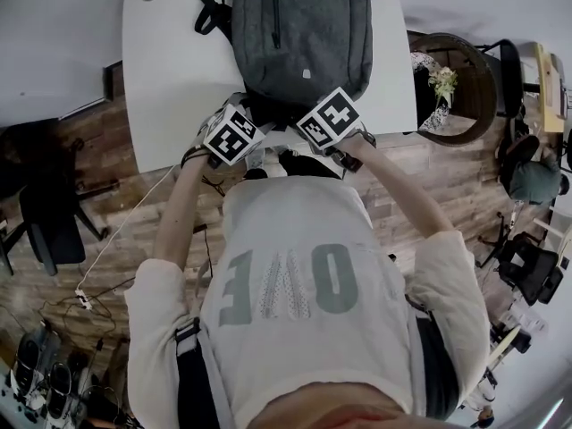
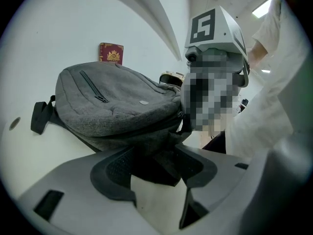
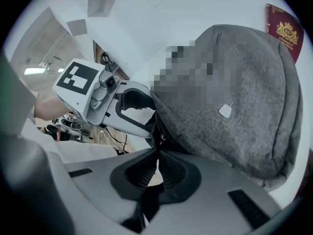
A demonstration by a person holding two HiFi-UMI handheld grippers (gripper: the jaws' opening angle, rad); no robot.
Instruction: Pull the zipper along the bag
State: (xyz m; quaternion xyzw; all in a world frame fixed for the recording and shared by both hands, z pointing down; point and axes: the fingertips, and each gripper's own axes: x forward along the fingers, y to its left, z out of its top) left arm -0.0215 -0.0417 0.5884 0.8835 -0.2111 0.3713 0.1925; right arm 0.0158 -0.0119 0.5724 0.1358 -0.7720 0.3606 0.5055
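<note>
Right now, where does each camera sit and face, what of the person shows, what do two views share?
Head view: on the head, down at grey fabric backpack on white table; forearms, shirt show.
Left gripper view: on left hand-held gripper, along jaws clamping backpack; shirt shows.
Right gripper view: on right hand-held gripper, along jaws shut on dark zipper pull; little body.
Gripper views share a red crested booklet.

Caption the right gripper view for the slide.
Right claw shut on the zipper pull at the edge of the grey backpack; left claw alongside.
</note>
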